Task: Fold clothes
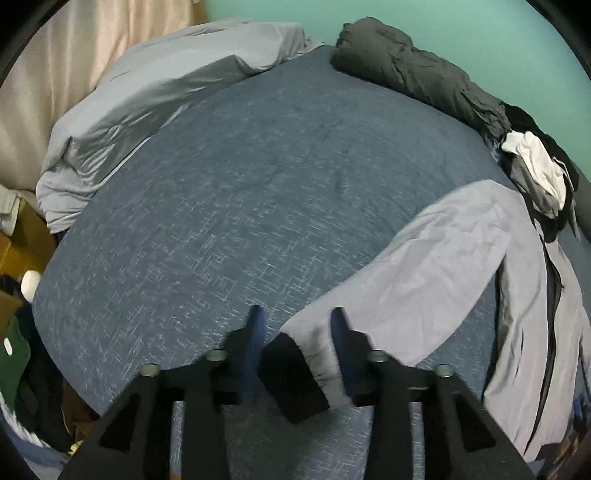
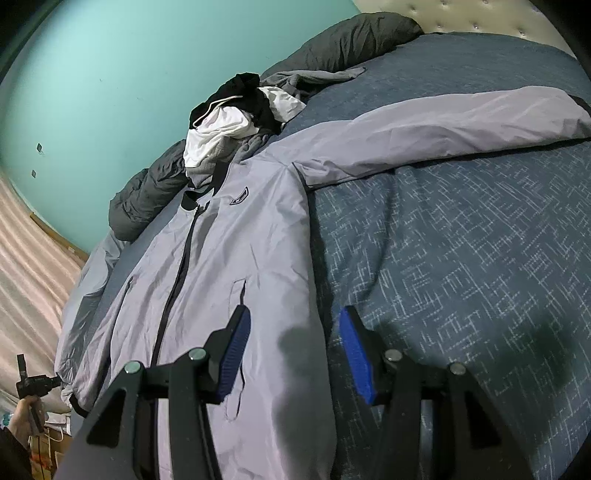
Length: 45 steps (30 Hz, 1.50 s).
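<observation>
1. in the left wrist view, at 9 o'clock, we see a pale grey duvet (image 1: 140, 110) bunched along the far edge of the blue patterned bedspread (image 1: 240, 206), with a cream curtain (image 1: 55, 74) behind it.
2. at 6 o'clock our left gripper (image 1: 297, 325) hangs low over the bedspread with its jaws spread wide; the black cuff (image 1: 291, 380) of the jacket's sleeve (image 1: 424, 266) lies between the fingers, and we cannot tell whether either finger touches it.
3. from the cuff the sleeve runs up toward 2 o'clock, flat on the bedspread, to meet the jacket body at 4 o'clock.
4. at 1 o'clock a dark rolled blanket (image 1: 417, 74) lies against the turquoise wall (image 1: 461, 29), and a heap of black and white clothes (image 1: 535, 166) sits at 2 o'clock.
5. in the right wrist view, the light grey jacket (image 2: 221, 258) lies front up from 7 o'clock toward the centre, its dark zip (image 2: 177, 280) closed and a small badge (image 2: 239, 195) on the chest.
6. at 6 o'clock our right gripper (image 2: 295, 321) hovers with its jaws released, blue pads showing; the left finger is over the jacket's pocket (image 2: 238, 295), the right finger over bare bedspread, with the jacket's side edge between them.
7. the other sleeve stretches out toward 2 o'clock across the bedspread.
</observation>
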### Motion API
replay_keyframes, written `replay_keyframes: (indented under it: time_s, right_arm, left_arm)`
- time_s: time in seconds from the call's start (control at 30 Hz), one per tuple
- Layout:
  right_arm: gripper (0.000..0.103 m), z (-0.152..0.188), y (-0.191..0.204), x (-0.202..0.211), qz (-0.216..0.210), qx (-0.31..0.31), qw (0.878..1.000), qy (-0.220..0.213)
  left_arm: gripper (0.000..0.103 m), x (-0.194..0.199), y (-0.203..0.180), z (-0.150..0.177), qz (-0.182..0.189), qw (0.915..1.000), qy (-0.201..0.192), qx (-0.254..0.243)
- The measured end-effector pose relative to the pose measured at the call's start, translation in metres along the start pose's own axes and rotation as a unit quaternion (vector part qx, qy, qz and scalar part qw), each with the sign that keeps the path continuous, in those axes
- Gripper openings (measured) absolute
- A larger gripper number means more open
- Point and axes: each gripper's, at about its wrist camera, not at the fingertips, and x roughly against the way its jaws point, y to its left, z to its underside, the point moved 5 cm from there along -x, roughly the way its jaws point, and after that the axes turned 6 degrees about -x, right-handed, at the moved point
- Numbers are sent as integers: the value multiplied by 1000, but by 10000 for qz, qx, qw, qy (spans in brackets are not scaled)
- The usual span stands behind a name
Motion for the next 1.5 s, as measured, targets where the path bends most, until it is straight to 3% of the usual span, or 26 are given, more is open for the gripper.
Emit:
replay_keyframes:
  time_s: [0.17,0.63,0.7,0.77,0.9,1.1,1.17,1.3,1.4,1.5]
  right_arm:
    - [51,0,-1,1,24,-18,10000,-20]
    - [51,6,2,-1,77,58,10000,26]
    - [51,7,2,0,85,88,9999,25]
    - [51,7,2,0,108,97,9999,17]
    - [51,9,0,1,184,78,9998,9]
    - [51,12,2,-2,310,221,9992,73]
    - [51,13,3,-2,354,267,9990,79]
    - [51,13,0,0,485,276,9984,68]
    - [51,12,-2,2,565,252,9981,49]
    - [51,9,-1,4,590,248,9980,20]
  left_arm:
    - [54,-20,6,18,161,9996,127,-175]
    - [58,-48,38,56,629,9937,105,923]
    - [42,-50,34,54,737,9935,44,861]
    - [9,-49,32,49,646,9951,-1,747]
    - [7,-42,37,33,464,9968,-107,639]
    - [6,-37,72,-2,431,9933,-352,1009]
    - [7,-43,84,-14,369,9929,-342,1076]
    - [10,-71,97,-16,271,9912,35,1294]
    - [31,-80,102,-14,-49,9913,70,1316]
    - [49,-67,100,-19,-182,9910,-266,1301]
